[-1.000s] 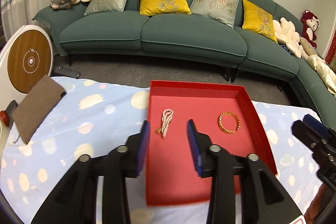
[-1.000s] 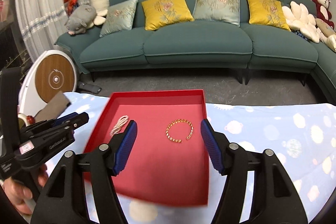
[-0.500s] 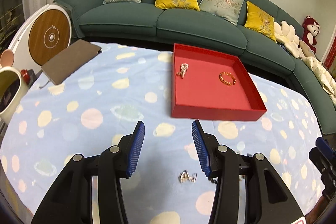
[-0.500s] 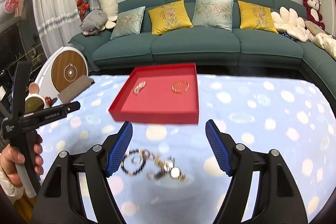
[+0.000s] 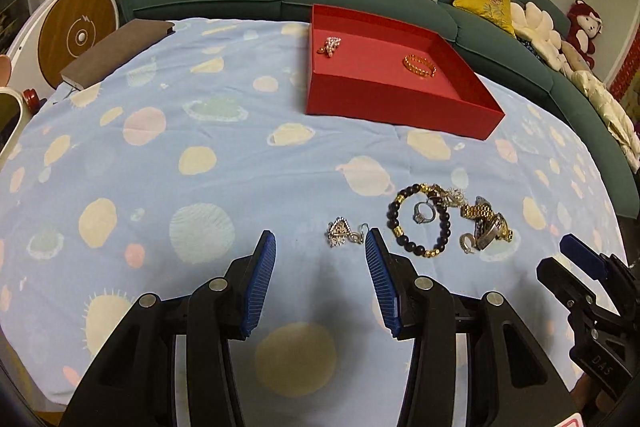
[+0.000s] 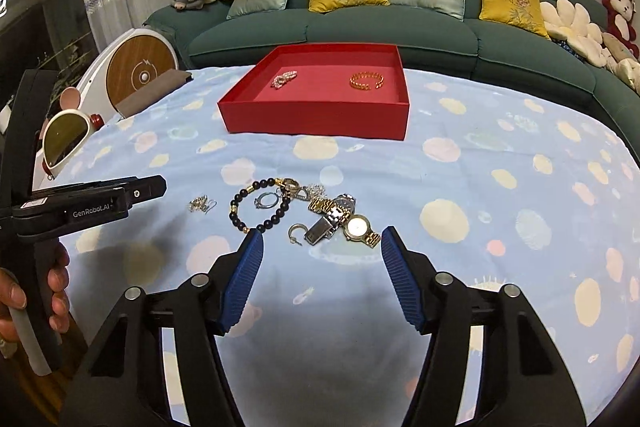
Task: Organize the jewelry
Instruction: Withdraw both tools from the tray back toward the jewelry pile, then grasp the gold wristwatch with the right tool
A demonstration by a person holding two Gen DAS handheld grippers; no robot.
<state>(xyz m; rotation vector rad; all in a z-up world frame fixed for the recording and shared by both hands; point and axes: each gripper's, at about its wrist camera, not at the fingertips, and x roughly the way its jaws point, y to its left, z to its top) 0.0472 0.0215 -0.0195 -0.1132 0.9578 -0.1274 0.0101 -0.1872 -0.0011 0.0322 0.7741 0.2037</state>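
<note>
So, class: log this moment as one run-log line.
left gripper: open, empty | right gripper: closing, empty | red tray: gold bangle, pearl piece | jewelry pile: on cloth

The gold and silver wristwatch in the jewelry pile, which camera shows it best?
The right wrist view. There the wristwatch lies just ahead of the fingers, its round pale dial facing the lens and the band visible. In the left wrist view the wristwatch sits off to the right, seen edge-on among tangled pieces, its dial not readable.

Spotted tablecloth (image 6: 480,187) bears red tray (image 6: 316,119); jewelry pile (image 6: 304,211).
</note>
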